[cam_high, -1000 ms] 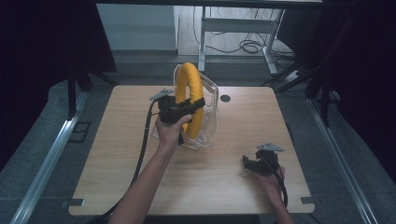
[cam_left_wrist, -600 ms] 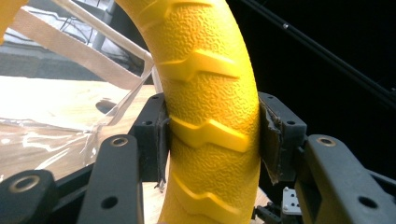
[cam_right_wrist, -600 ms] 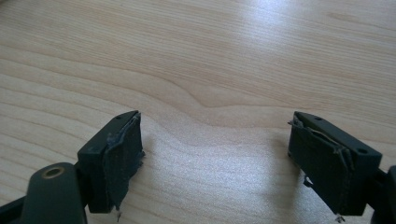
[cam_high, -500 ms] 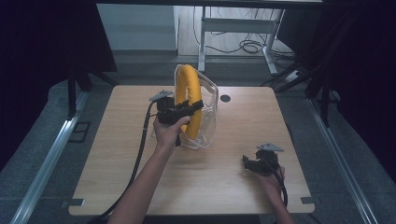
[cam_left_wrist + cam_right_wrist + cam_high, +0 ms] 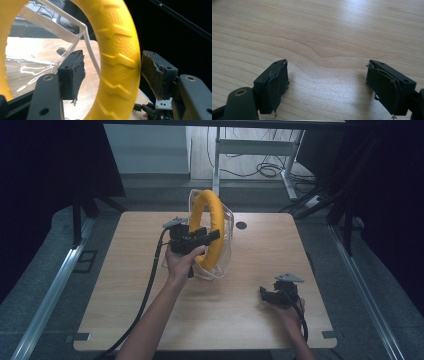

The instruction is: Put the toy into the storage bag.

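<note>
Our left gripper (image 5: 202,236) has just been opening its jaws: half a second ago they sat pinched on the yellow ring (image 5: 212,227), and now they stand apart with the ring between them. In the left gripper view the ring (image 5: 117,62) passes between the two pads (image 5: 77,72) with a gap showing on each side, so we no longer press on it. We judge this to be the release, the ring being left where it stands.

The ring stands upright on edge inside a clear bag (image 5: 226,242), towards the far side of the table (image 5: 125,320), in much the same place as a second ago. Whether it stays up by itself once we pull away we cannot tell; the bag looks limp, so it may tip.

Our right gripper (image 5: 270,296) rests low over the near right part of the table, well apart from the ring. Its jaws are wide apart over bare wood (image 5: 324,37), with nothing between them.
</note>
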{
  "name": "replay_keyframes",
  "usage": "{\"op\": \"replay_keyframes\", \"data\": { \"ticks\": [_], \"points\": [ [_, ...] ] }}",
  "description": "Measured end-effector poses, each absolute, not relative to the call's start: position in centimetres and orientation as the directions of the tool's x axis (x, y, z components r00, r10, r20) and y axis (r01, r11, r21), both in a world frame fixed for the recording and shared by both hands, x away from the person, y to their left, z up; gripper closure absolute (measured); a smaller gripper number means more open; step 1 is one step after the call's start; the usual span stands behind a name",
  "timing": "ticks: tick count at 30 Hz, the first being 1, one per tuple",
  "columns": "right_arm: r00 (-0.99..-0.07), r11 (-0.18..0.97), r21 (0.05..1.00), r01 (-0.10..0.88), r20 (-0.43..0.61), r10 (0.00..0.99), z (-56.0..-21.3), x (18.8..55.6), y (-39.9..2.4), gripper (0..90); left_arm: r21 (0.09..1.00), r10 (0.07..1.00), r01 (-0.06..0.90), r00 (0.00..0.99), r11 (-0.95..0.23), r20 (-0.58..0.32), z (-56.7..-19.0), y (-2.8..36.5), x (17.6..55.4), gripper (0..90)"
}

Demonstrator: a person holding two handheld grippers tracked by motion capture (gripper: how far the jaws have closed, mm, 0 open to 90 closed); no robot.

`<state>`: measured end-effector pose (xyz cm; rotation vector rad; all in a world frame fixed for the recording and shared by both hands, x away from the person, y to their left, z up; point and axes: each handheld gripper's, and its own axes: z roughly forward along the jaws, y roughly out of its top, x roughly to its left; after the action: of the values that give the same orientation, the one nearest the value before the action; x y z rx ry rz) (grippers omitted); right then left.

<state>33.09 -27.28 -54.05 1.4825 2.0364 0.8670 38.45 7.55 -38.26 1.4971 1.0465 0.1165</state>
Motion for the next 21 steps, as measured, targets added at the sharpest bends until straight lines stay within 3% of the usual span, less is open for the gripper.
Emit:
{"op": "replay_keyframes", "data": {
  "ticks": [11, 21],
  "points": [
    [-0.304, 0.216, 0.724, 0.655, -0.009, 0.953, -54.0, 33.1, -27.3, 17.7, 0.871, 0.677, 0.486, 0.619, 0.068, -0.398, -38.1, 10.7, 35.4, 27.3],
    [-0.299, 0.211, 0.724, 0.657, -0.006, 0.954, -54.0, 33.1, -27.2, 17.5, 0.887, 0.68, 0.46, 0.666, -0.052, -0.305, -39.0, 13.5, 32.0, 26.5]
  ]
}}
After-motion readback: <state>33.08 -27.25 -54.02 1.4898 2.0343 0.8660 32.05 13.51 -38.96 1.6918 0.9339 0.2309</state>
